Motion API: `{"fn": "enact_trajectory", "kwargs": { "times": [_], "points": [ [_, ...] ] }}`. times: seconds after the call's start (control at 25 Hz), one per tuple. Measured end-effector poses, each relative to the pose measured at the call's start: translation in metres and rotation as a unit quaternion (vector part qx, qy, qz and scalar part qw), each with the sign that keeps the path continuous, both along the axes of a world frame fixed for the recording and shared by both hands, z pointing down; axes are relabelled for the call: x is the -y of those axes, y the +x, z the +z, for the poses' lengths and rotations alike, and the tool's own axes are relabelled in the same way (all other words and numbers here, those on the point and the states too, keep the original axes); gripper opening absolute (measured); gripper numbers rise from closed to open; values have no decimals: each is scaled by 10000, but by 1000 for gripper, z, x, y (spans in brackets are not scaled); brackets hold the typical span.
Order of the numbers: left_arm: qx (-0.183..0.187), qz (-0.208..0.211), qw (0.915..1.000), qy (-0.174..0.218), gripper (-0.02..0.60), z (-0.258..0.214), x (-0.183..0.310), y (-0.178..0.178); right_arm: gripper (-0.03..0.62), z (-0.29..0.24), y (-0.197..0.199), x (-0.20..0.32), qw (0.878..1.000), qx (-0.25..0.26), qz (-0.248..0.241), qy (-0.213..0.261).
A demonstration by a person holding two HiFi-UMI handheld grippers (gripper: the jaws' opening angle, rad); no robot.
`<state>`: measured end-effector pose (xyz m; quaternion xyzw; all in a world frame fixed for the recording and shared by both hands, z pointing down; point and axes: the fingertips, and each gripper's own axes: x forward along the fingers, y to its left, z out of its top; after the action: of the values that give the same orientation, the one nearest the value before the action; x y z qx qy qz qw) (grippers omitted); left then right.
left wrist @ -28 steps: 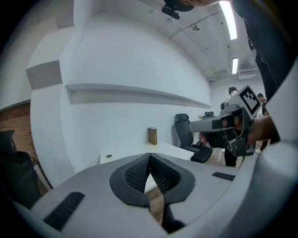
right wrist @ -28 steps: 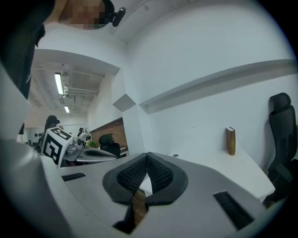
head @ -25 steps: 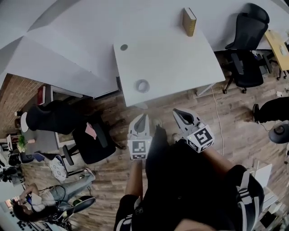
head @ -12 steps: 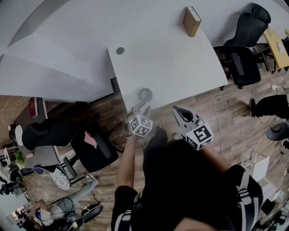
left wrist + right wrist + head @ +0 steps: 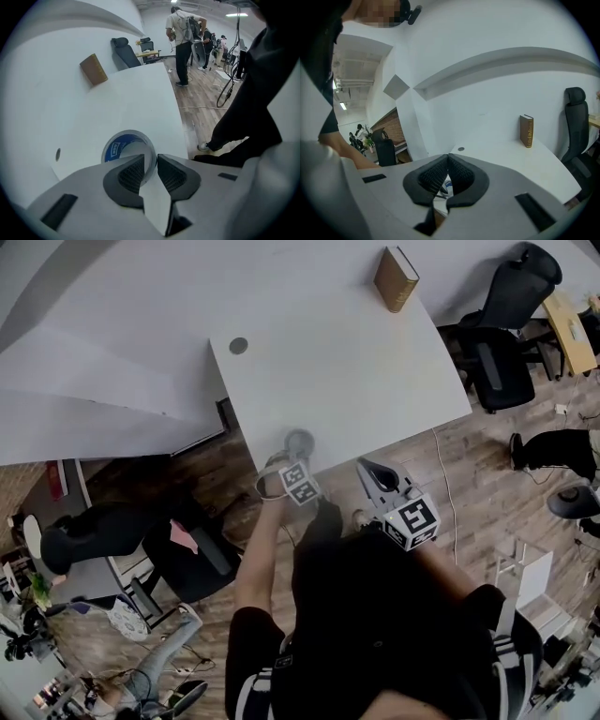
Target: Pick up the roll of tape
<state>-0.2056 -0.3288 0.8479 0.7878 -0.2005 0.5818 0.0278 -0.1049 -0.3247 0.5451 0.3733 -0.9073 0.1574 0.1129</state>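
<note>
The roll of tape, grey with a blue-printed core, lies flat near the front edge of the white table. My left gripper points steeply down at it. In the left gripper view the left gripper has one jaw inside the roll's hole and the other outside its right wall. The jaws are closing, with a gap still showing beside the wall. My right gripper hovers off the table's front edge over the floor, and the right gripper has its tips together on nothing.
A brown book stands upright at the table's far side. A round cable hole sits near the left corner. Black office chairs stand to the right, another chair at the left. White walls flank the table.
My left gripper went from over the floor to the table's front edge, tilted down and came onto the tape roll, its jaws now apart. My right gripper shifted a little.
</note>
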Motion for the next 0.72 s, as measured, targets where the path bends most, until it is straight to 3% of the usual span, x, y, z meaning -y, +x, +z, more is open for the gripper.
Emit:
{"fn": "enact_trajectory", "kwargs": {
  "times": [0.24,0.36,0.48,0.6,0.72],
  "points": [
    [94,107,9997,-218,80,3,-3,6,14,1,17,3,9999,5,141,-9],
    [-135,-267,9993,-220,75,-8,-12,8,14,-3,27,-5,9999,52,100,40],
    [-549,-894,9944,-87,71,-29,-27,10,14,-6,36,-19,9999,120,-33,119],
    [-1265,-1789,9756,134,71,-65,-45,21,14,-8,53,-37,9994,180,-208,197],
    [-2147,-2777,9351,500,69,-114,-75,34,14,-12,73,-63,9986,229,-390,270]
  ]
}}
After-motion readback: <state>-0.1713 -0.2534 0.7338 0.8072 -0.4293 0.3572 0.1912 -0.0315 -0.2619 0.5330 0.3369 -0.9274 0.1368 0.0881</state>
